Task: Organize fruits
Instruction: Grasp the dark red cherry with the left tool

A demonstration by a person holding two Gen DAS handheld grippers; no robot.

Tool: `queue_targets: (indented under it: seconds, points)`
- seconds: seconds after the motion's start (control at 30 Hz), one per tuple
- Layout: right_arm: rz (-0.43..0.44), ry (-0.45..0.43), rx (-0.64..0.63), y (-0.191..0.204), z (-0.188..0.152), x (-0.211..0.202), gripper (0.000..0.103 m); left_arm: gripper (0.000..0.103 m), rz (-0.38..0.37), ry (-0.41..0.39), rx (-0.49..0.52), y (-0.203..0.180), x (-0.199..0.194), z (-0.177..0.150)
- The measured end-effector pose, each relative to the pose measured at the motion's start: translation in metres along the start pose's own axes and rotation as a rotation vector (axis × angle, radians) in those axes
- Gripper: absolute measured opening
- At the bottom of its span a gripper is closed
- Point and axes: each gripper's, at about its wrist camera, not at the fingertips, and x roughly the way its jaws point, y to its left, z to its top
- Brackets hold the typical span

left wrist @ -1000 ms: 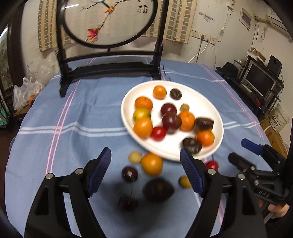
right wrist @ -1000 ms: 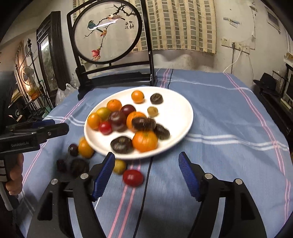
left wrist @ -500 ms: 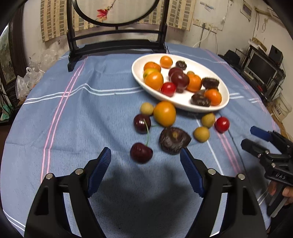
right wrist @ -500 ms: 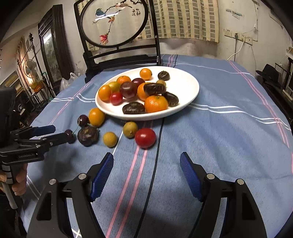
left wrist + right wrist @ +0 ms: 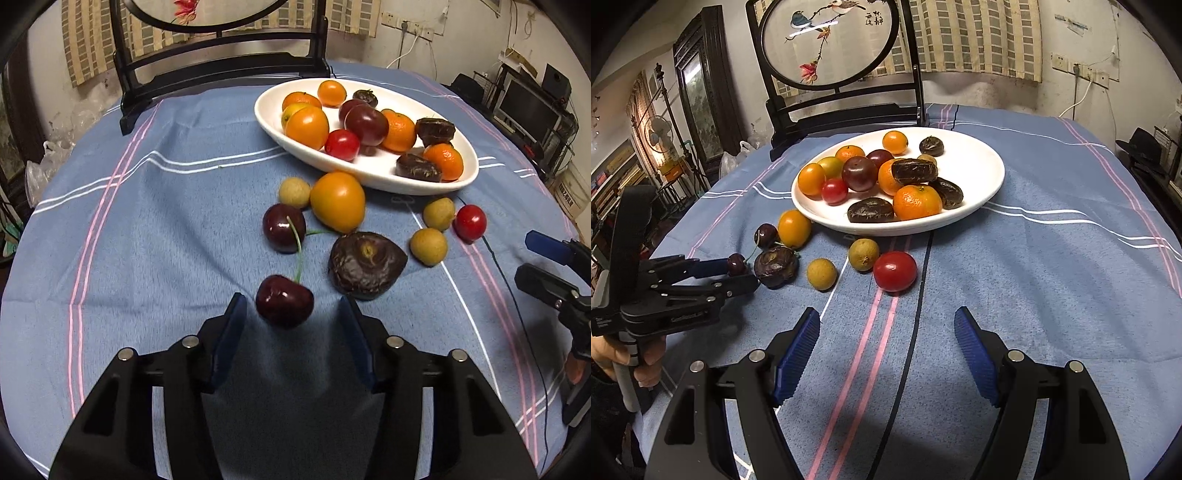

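- Fruits are lying in two places: many are sitting in the plate [image 5: 369,173], and some are lying loose on the cloth [image 5: 166,229] just in front of it.
- Plate fruits are orange, red and dark ones, all piled close together.
- Loose fruits are sitting near each other: an orange one [image 5: 338,201] touching the plate edge, a dark wrinkly one [image 5: 365,264], three small yellow ones, a red one [image 5: 470,222] and two cherries joined by their stems.
- Left tongs [image 5: 291,328] are now low over the cloth, much closer to the loose fruits than a second ago, when they were looking down from higher up.
- Their jaws have just been closing and are now narrow, with the near cherry [image 5: 284,301] sitting between the tips.
- Pads [image 5: 231,332] are not pressing on the cherry yet in the left view; there is a gap on each side. In the right view the tips are hiding that spot, so I am going by the left view.
- I think this means the left tongs are about to pinch the cherry, so it can go in the plate.
- Right tongs [image 5: 886,354] are standing wide and holding nothing, pointing at the cloth in front of the red one.
- Stems may be a problem: the far cherry [image 5: 283,227] may be tugged along.
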Motion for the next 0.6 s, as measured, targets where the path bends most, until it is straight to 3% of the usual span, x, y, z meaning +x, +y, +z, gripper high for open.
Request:
queue_targets:
  seconds: [0.1,0.13,0.53,0.6]
  points:
    - [-0.004,0.010,-0.004,0.000,0.001,0.002,0.076,0.031,0.023,-0.012,0.010,0.000,0.002,0.004]
    - [-0.007,0.014,-0.006,0.000,0.001,0.003,0.076,0.029,0.020,-0.014,0.006,0.002,0.002,0.005]
    - [-0.120,0.099,-0.074,0.010,0.012,0.038,0.075,0.029,-0.032,-0.041,-0.001,0.000,-0.013,0.001]
    - [-0.128,0.101,-0.080,0.010,0.016,0.045,0.069,0.029,-0.043,-0.040,-0.004,0.001,-0.014,0.001]
